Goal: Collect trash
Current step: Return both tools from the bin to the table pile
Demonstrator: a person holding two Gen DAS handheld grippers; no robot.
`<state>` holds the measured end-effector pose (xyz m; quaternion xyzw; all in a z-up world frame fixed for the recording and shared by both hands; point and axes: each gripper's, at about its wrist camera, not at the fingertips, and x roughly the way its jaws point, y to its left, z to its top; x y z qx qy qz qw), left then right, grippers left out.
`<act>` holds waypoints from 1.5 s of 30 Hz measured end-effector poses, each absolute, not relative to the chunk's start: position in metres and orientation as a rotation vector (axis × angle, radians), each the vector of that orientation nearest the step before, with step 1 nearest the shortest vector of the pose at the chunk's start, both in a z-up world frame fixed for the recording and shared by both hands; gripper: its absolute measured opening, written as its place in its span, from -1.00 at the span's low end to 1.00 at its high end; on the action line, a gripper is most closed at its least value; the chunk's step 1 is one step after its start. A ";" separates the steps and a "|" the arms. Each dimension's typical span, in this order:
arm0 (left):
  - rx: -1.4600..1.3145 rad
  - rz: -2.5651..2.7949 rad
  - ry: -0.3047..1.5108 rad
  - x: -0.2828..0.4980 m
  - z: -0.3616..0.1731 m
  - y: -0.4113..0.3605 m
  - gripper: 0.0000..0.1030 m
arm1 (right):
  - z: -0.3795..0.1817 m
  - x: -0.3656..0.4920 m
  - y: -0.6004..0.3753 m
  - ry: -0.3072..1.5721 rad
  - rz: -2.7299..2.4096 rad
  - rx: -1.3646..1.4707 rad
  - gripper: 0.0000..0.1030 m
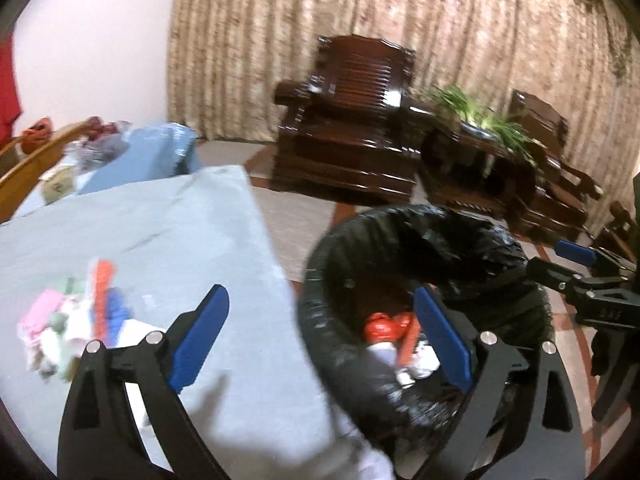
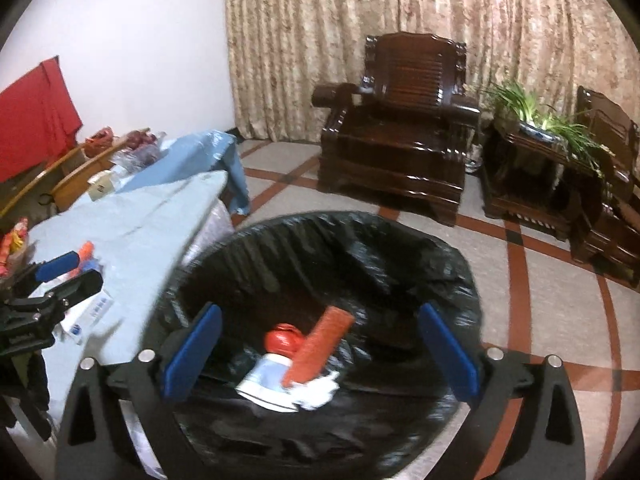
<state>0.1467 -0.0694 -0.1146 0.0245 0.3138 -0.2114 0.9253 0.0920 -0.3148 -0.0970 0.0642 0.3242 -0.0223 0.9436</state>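
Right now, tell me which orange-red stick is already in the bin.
The orange-red stick leaning on the white trash inside the black-lined bin; the other lies on the table.

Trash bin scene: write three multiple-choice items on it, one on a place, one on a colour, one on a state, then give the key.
1. Where is the trash bin relative to the table?
A. On the table
B. On the floor beside the table
C. Under the armchair

2. What colour is the bin's bag?
A. Black
B. White
C. Green

3. How is the right gripper over the bin?
A. Shut on a bottle
B. Shut on nothing
C. Open, holding nothing

Key: 1 B, the bin stands on the tiled floor next to the table's edge. 2 A, the liner over the rim is black. 3 C, its blue fingers stand wide apart with only the trash in the bin showing between them.
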 end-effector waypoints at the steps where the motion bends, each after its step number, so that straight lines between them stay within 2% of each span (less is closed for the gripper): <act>1: 0.047 -0.418 0.637 0.144 -0.112 -0.062 0.78 | -0.094 0.093 -0.308 0.654 -0.034 0.128 0.88; 8: 0.014 -0.296 0.608 0.124 -0.098 -0.003 0.78 | -0.081 0.101 -0.253 0.616 0.054 0.097 0.88; 24: -0.015 -0.058 0.591 0.104 -0.099 0.111 0.78 | -0.091 0.128 -0.154 0.621 0.197 0.045 0.88; 37: -0.039 0.022 0.665 0.111 -0.132 0.150 0.77 | -0.126 0.143 -0.104 0.684 0.246 -0.007 0.88; 41: -0.041 0.043 0.687 0.112 -0.143 0.160 0.68 | -0.138 0.147 -0.089 0.712 0.275 -0.024 0.88; 45: -0.044 0.065 0.697 0.113 -0.148 0.168 0.68 | -0.150 0.150 -0.068 0.732 0.316 -0.049 0.88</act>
